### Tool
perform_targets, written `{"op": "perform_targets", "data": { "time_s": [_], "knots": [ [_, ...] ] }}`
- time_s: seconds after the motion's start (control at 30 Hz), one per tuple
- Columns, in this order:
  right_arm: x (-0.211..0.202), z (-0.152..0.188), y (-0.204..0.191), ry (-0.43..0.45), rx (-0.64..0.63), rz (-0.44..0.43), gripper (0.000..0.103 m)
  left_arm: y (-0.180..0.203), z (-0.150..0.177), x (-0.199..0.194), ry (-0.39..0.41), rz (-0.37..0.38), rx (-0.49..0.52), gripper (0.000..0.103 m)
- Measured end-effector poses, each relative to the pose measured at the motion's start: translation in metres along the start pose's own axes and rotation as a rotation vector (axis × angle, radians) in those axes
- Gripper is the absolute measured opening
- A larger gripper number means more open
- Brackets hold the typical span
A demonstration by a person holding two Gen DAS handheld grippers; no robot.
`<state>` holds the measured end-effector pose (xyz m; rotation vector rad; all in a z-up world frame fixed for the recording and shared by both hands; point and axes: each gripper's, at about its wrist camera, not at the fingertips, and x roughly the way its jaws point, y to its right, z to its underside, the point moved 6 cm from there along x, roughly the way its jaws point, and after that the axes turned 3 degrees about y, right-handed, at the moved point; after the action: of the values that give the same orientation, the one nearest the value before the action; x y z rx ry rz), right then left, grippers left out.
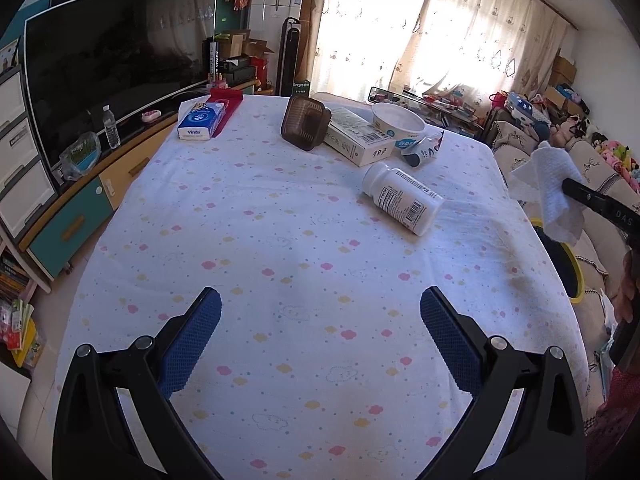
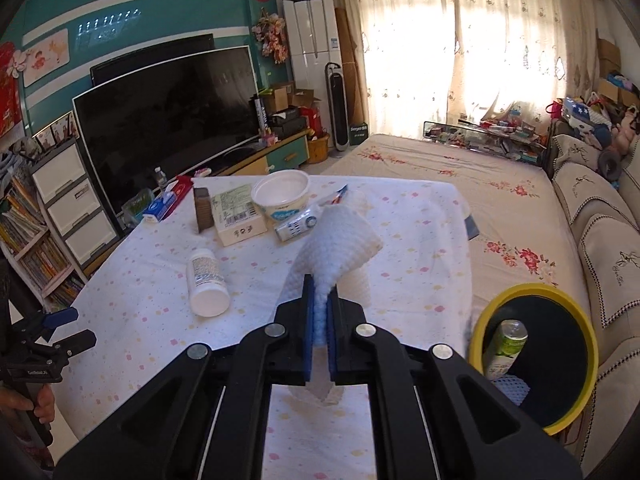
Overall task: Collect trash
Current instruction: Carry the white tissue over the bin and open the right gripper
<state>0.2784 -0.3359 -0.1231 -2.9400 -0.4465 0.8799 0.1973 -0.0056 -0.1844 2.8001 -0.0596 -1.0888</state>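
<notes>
My right gripper (image 2: pixel 320 292) is shut on a crumpled white paper towel (image 2: pixel 340 240), held above the table's right side; the towel (image 1: pixel 548 192) also shows in the left wrist view at the right edge, past the table. To its lower right stands a yellow-rimmed bin (image 2: pixel 576 316) with a green can (image 2: pixel 506 346) inside. My left gripper (image 1: pixel 320 308) hangs open over the near middle of the table with nothing between its blue pads. A white pill bottle (image 1: pixel 402 197) lies on its side on the cloth.
At the table's far end sit a brown plastic container (image 1: pixel 305 122), a white carton (image 1: pixel 356 136), a white tub (image 1: pixel 398 122), a squeezed tube (image 1: pixel 426 148) and a tissue pack (image 1: pixel 201 121). A TV (image 1: pixel 112 64) stands left, a sofa (image 2: pixel 600 216) right.
</notes>
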Motion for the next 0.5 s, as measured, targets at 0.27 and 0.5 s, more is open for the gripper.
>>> {"op": "perform_targets", "data": {
  "time_s": [0.27,0.5],
  "knots": [
    [-0.028,0.000,0.097,0.045,0.112,0.175,0.005,0.016,0.001,0.004,-0.017,0.013,0.011,0.098],
    [-0.017,0.027,0.169,0.005,0.193,0.298,0.005,0.035,0.000,0.012,-0.037,0.013,0.044,0.098]
  ]
}}
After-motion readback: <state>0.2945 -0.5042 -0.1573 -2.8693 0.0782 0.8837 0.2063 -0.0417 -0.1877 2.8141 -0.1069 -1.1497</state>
